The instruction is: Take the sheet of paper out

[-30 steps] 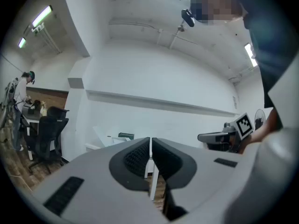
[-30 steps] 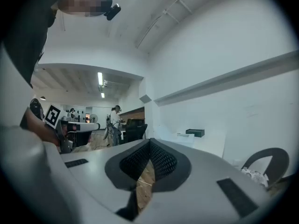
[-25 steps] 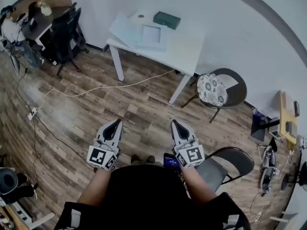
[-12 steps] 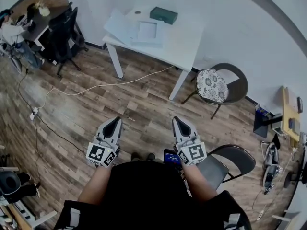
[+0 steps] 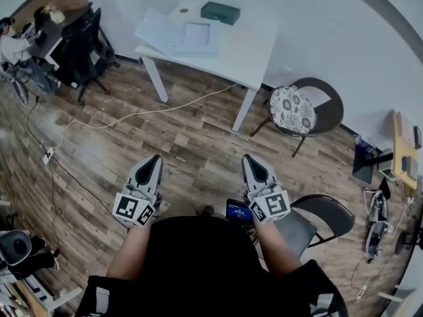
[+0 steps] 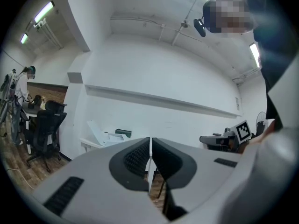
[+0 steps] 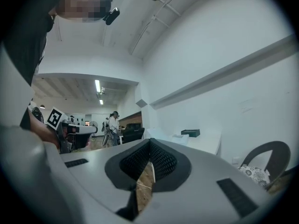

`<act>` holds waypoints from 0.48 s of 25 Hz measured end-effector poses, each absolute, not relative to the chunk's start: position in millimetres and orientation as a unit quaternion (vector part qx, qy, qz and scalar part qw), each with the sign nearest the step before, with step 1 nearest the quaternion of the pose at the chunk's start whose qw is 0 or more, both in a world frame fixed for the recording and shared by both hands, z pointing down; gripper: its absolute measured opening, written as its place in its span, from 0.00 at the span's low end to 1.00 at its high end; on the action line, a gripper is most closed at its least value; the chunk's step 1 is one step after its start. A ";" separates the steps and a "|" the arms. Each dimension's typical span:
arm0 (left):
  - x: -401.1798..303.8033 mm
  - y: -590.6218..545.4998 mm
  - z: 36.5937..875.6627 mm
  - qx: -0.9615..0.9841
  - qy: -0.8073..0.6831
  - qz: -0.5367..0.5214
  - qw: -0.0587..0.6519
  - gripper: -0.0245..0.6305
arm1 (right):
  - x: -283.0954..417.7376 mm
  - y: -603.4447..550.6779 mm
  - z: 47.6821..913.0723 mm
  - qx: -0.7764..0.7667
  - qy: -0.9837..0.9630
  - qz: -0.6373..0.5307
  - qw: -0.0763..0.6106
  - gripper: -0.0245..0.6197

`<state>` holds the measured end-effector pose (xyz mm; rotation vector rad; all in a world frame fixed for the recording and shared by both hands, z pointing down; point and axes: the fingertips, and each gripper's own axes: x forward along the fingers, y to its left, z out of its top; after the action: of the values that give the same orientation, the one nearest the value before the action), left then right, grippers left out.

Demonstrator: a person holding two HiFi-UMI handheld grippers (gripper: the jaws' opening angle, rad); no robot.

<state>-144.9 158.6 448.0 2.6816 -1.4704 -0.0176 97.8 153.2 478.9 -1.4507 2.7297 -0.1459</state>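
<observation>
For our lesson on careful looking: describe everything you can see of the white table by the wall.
The table is white, with a plain rectangular top and straight white legs, two of them showing. It stands level on the wood floor against the white wall. On its top lie a dark green box near the wall and flat white papers toward the left end. A pale cable runs along the floor under it.

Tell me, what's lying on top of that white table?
On the white table lie a dark green box and a spread of pale sheets, perhaps folders. Whatever lies beneath those sheets is covered.
</observation>
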 end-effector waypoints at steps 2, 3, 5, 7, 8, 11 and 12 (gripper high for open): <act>-143.3 161.4 449.9 0.876 -0.481 -0.005 0.041 0.04 | 104.9 155.1 482.3 -0.473 0.880 -0.048 0.022 0.06; -143.0 161.3 452.0 0.876 -0.481 -0.004 0.042 0.04 | 107.6 155.2 483.6 -0.475 0.878 -0.050 0.021 0.05; -142.6 157.9 454.5 0.875 -0.481 -0.002 0.048 0.04 | 110.4 153.2 485.3 -0.478 0.877 -0.053 0.023 0.05; -141.3 151.2 455.5 0.876 -0.480 -0.002 0.052 0.04 | 110.3 147.7 487.2 -0.477 0.877 -0.057 0.024 0.05; -139.6 146.8 455.7 0.876 -0.479 -0.002 0.053 0.04 | 110.2 143.8 488.6 -0.477 0.877 -0.059 0.024 0.05; -134.8 132.3 461.6 0.879 -0.473 0.000 0.058 0.04 | 110.5 131.4 494.2 -0.476 0.877 -0.064 0.024 0.05; -134.8 126.9 464.6 0.879 -0.472 0.001 0.061 0.04 | 110.6 126.9 496.0 -0.477 0.876 -0.066 0.023 0.05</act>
<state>-134.8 126.9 464.6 2.6607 -1.4281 0.0015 110.6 126.9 496.0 -1.4782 2.7118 -0.2033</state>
